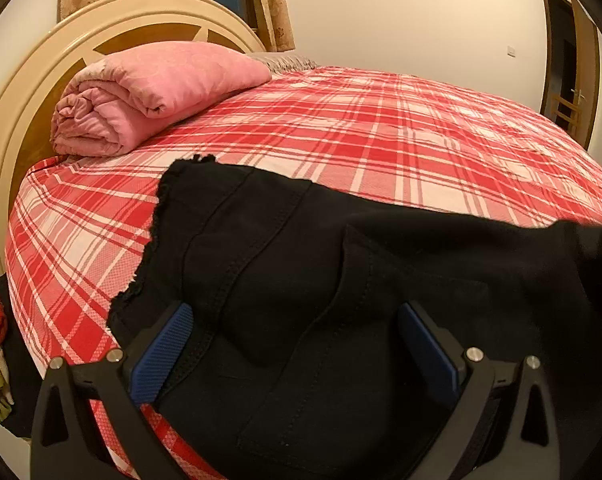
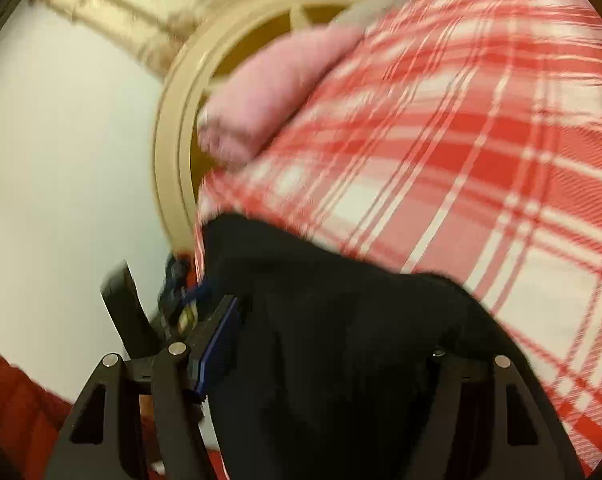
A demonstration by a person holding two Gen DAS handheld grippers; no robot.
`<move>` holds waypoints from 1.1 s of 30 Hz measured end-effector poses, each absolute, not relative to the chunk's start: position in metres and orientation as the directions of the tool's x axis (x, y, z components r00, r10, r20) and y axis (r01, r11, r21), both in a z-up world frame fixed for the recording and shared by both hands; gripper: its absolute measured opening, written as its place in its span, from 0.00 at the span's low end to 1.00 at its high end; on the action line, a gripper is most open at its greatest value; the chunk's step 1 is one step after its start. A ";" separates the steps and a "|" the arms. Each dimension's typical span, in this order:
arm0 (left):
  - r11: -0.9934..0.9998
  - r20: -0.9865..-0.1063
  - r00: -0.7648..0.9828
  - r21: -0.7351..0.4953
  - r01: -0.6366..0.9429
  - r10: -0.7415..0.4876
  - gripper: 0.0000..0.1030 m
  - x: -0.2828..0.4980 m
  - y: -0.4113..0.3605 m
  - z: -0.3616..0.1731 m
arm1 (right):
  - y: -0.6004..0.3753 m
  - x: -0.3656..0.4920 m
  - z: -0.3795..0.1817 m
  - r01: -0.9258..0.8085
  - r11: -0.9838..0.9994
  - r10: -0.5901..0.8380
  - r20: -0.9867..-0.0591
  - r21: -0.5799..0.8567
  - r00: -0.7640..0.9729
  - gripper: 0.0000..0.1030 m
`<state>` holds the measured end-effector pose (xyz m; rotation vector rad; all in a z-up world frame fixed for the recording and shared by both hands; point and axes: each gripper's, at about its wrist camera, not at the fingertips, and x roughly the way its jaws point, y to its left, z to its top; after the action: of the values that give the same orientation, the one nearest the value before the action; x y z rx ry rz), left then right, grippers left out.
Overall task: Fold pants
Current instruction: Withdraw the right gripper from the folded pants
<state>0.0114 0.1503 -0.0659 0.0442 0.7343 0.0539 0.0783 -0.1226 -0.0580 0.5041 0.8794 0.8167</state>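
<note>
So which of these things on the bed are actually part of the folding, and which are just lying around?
Part of the job:
- black stitched pants
- left hand-held gripper, jaws wide apart over the pants
- right hand-held gripper, also over the pants

Just lying about:
- rolled pink quilt
- red-and-white plaid bedspread
- cream wooden headboard

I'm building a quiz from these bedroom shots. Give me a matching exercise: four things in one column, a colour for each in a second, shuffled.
Things:
1. pants
2. rolled quilt
3. bedsheet
4. headboard

Colours:
A. red and white plaid
B. cream with brown panels
C. black
D. pink

Pairs: 1-C, 2-D, 3-A, 4-B
</note>
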 end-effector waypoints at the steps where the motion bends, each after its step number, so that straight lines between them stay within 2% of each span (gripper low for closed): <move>1: 0.998 -0.667 0.742 0.059 -0.033 0.064 1.00 0.011 0.150 -0.066 | -0.126 0.078 -0.056 -0.410 0.622 0.780 -0.481 0.667 0.401 0.68; 5: 0.998 -0.663 0.746 0.051 -0.032 0.058 1.00 0.012 0.150 -0.068 | -0.134 0.086 -0.059 -0.381 0.695 0.717 -0.554 0.609 0.423 0.64; 8: 0.998 -0.664 0.745 0.057 -0.031 0.061 1.00 0.012 0.150 -0.068 | -0.151 0.094 -0.064 -0.328 0.707 0.704 -0.575 0.627 0.417 0.58; 9: 0.998 -0.666 0.744 0.057 -0.031 0.061 1.00 0.013 0.150 -0.068 | -0.161 0.094 -0.060 -0.313 0.728 0.681 -0.585 0.610 0.441 0.51; 11: 0.998 -0.669 0.741 0.056 -0.026 0.057 1.00 0.013 0.150 -0.068 | -0.188 0.085 -0.045 -0.214 0.847 0.511 -0.637 0.486 0.577 0.51; 13: 0.998 -0.670 0.740 0.055 -0.016 0.049 1.00 0.012 0.151 -0.067 | -0.211 0.071 -0.028 -0.130 0.892 0.403 -0.634 0.432 0.660 0.51; 15: 0.999 -0.672 0.740 0.052 -0.001 0.036 1.00 0.010 0.153 -0.065 | -0.208 0.053 -0.011 -0.177 0.887 0.422 -0.596 0.426 0.683 0.50; 17: 0.999 -0.651 0.759 0.043 0.011 0.020 1.00 0.003 0.156 -0.059 | -0.180 0.035 0.000 -0.271 0.891 0.446 -0.600 0.363 0.664 0.50; 18: 0.999 -0.635 0.772 0.032 0.017 0.008 1.00 -0.001 0.159 -0.055 | -0.158 0.027 0.002 -0.328 0.888 0.459 -0.612 0.321 0.644 0.48; 19: 1.000 -0.623 0.782 0.027 0.014 0.005 1.00 -0.005 0.162 -0.052 | -0.139 0.023 0.002 -0.376 0.880 0.473 -0.620 0.291 0.626 0.40; 22: 0.999 -0.592 0.804 0.032 -0.037 0.049 1.00 -0.010 0.177 -0.041 | -0.095 0.023 -0.009 -0.459 0.860 0.479 -0.666 0.224 0.573 0.27; 24: 0.996 -0.590 0.803 0.026 -0.089 0.087 1.00 -0.008 0.192 -0.034 | -0.079 0.030 -0.028 -0.427 0.897 0.370 -0.729 0.117 0.577 0.24; 26: 0.994 -0.587 0.805 -0.003 -0.110 0.087 1.00 -0.001 0.203 -0.027 | -0.084 0.049 -0.046 -0.302 0.953 0.203 -0.773 0.015 0.601 0.19; 28: 0.994 -0.581 0.809 -0.010 -0.110 0.084 1.00 0.011 0.208 -0.024 | -0.097 0.062 -0.059 -0.251 0.965 0.220 -0.764 0.078 0.607 0.16; 31: 0.984 -0.600 0.782 0.075 -0.160 0.172 1.00 0.043 0.206 -0.031 | -0.106 0.064 -0.056 -0.234 0.963 0.253 -0.747 0.134 0.614 0.16; 33: 0.977 -0.642 0.738 0.108 -0.184 0.210 1.00 0.066 0.207 -0.045 | -0.119 0.050 -0.044 -0.204 0.961 0.274 -0.704 0.184 0.655 0.16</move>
<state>0.0664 0.2070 -0.0453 0.0377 0.7087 0.2165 0.0503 -0.1190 -0.0439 0.0914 0.8128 0.2713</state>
